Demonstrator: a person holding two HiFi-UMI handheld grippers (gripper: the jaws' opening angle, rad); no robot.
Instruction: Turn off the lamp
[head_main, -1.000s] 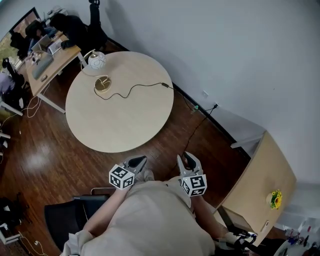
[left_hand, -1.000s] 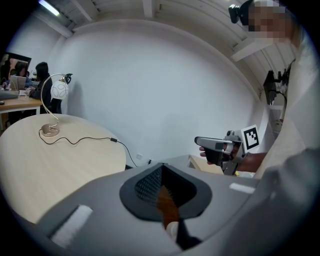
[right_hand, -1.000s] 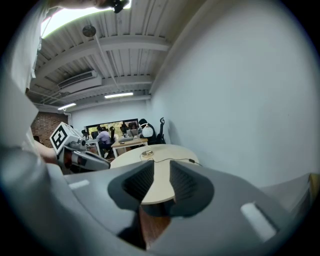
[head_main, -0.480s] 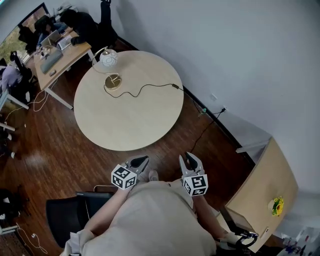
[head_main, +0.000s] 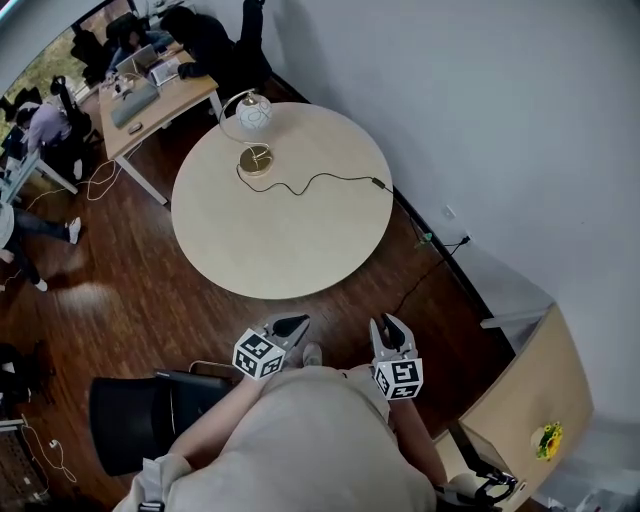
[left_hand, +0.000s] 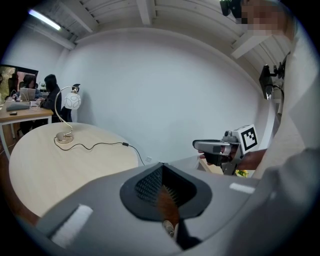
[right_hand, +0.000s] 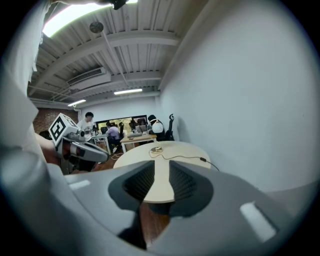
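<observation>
The lamp (head_main: 254, 113), a white globe on a curved stem with a round brass base (head_main: 256, 160), stands at the far side of the round wooden table (head_main: 290, 250). Its black cord runs across the top to an inline switch (head_main: 378, 183), then off the edge to the wall. My left gripper (head_main: 292, 326) and right gripper (head_main: 392, 328) hover close to my body, short of the table's near edge. The left jaws meet at the tips with nothing in them. The right jaws stand apart and empty. The lamp (left_hand: 71, 101) also shows in the left gripper view, and the table (right_hand: 165, 155) in the right gripper view.
A desk (head_main: 150, 95) with seated people stands beyond the table at upper left. A black chair (head_main: 150, 420) is beside me at lower left. A wooden cabinet (head_main: 520, 380) with yellow flowers is at lower right. The white wall runs along the right, with a socket (head_main: 432, 238) low on it.
The head view has swung, so the table and lamp now sit further right in it. Both grippers stay near my body, drifting slightly right, jaws as before.
</observation>
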